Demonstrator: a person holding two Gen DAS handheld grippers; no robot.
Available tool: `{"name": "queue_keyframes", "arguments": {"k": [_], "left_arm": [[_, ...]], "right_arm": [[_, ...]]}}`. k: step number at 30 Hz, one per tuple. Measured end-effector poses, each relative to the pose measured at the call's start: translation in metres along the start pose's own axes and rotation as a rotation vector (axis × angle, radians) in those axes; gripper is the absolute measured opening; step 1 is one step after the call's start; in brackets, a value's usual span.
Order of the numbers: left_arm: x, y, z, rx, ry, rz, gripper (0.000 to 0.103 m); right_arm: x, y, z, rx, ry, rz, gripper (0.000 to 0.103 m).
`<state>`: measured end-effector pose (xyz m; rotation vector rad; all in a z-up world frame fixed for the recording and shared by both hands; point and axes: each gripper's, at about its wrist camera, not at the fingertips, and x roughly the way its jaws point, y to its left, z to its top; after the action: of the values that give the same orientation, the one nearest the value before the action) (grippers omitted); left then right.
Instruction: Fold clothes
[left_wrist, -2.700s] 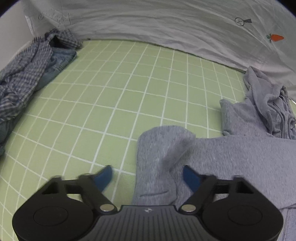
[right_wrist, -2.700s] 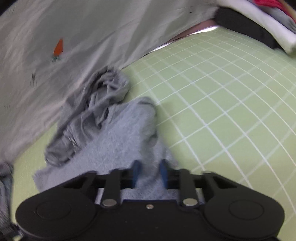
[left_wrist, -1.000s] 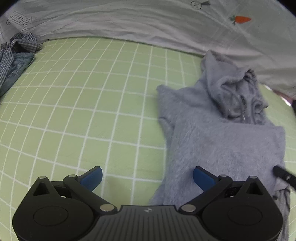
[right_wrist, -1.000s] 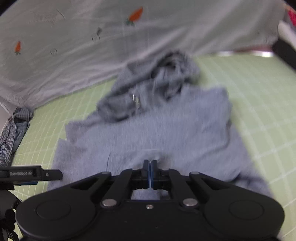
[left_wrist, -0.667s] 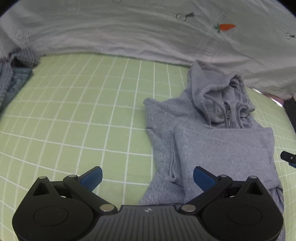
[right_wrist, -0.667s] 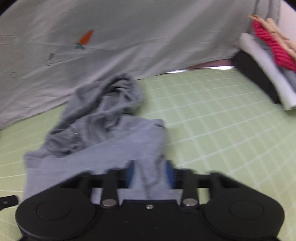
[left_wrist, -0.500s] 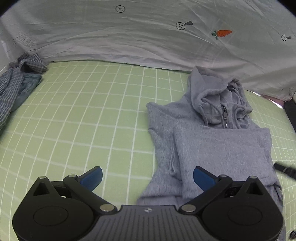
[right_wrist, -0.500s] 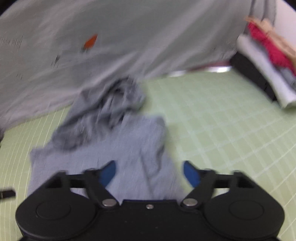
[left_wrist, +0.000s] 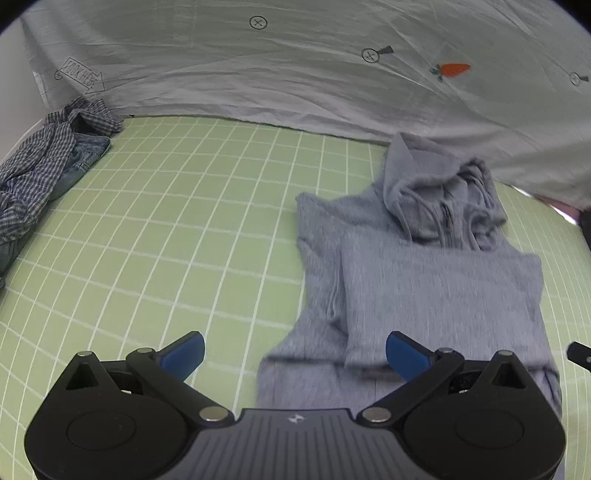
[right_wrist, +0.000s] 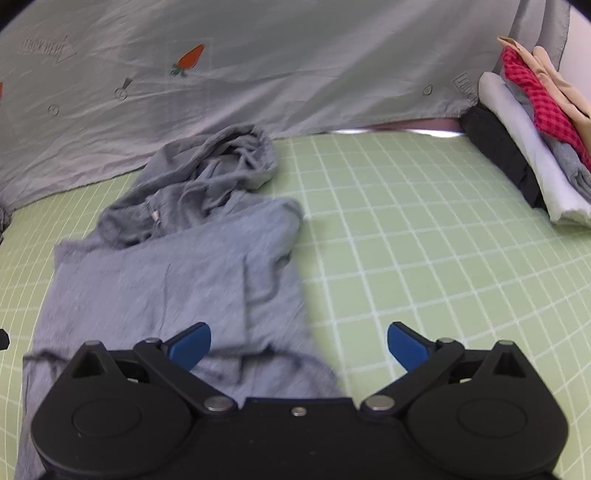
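Note:
A grey zip hoodie (left_wrist: 424, 280) lies on the green grid mat (left_wrist: 177, 229), both sleeves folded in over its body, hood bunched at the far end. My left gripper (left_wrist: 293, 356) is open and empty, above the hoodie's near left edge. The hoodie also shows in the right wrist view (right_wrist: 177, 266). My right gripper (right_wrist: 299, 341) is open and empty, above the hoodie's near right edge. A tip of the right gripper shows at the left wrist view's right edge (left_wrist: 580, 352).
A heap of checked shirt and denim (left_wrist: 40, 177) lies at the mat's far left. A stack of folded clothes (right_wrist: 528, 140) stands at the far right. A grey printed sheet (left_wrist: 295, 62) hangs behind the mat.
My right gripper let go of the folded sleeve, opened wide and drew back. My left gripper stayed open and pulled back a little, so more of the hoodie shows.

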<state>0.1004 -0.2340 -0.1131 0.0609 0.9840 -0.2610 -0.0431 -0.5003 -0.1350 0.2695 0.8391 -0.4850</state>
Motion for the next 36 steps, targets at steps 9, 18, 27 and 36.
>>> {"name": "queue_keyframes", "arguments": {"k": [9, 18, 27, 36], "left_arm": [[0.073, -0.039, 0.085, 0.072, -0.01, 0.001, 0.103], [0.152, -0.091, 0.153, 0.19, -0.016, -0.045, 0.103], [0.176, -0.108, 0.163, 0.247, -0.122, 0.151, 0.103], [0.146, -0.065, 0.172, 0.106, -0.213, 0.244, 0.103]], "right_arm": [[0.069, -0.016, 0.066, 0.009, -0.005, 0.0, 0.103], [0.165, -0.025, 0.135, 0.108, -0.018, 0.02, 0.103], [0.205, -0.003, 0.148, -0.055, 0.012, -0.071, 0.103], [0.178, -0.01, 0.142, -0.174, -0.045, -0.245, 0.103]]}}
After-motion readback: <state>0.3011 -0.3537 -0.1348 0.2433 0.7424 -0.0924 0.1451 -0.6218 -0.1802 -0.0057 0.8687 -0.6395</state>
